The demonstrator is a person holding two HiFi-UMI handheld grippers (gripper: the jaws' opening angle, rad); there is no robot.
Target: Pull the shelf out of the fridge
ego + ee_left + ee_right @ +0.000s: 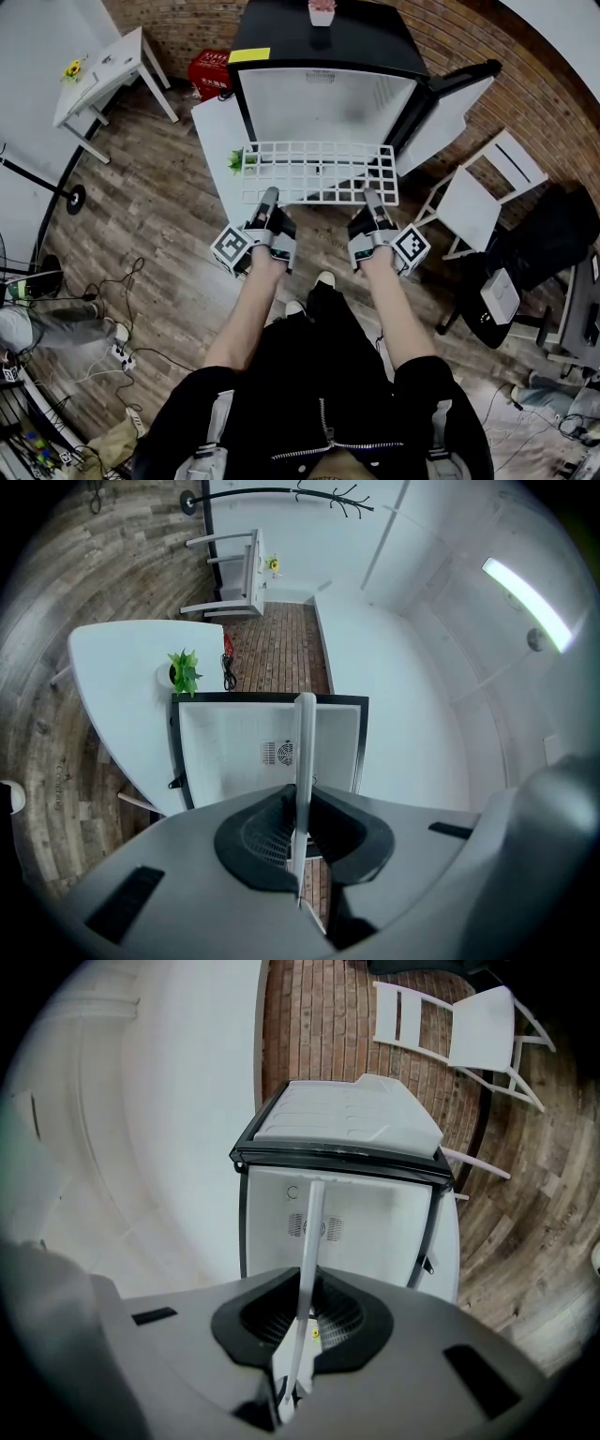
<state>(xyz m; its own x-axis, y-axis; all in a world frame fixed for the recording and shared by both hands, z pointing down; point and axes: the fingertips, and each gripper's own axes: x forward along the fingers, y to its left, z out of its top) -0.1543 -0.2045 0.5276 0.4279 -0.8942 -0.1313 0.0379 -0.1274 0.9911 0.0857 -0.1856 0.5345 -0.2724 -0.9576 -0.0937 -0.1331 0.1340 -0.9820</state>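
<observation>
both left gripper (pixel 270 194) and right gripper (pixel 371 196) jaws pinching the shelf (pixel 319 172), yellow fridge label (pixel 249 54) unreadable

A green plant (pixel 236 160) stands on the white table (pixel 214 127) near a red crate (pixel 208 71).

The shelf (pixel 319 173) is a white wire grid, lying flat and level in the air just in front of the fridge (pixel 281 28), its far edge near the open front. The fridge is a small black cabinet with a white interior, its door (pixel 448 108) swung wide to the right.
</observation>
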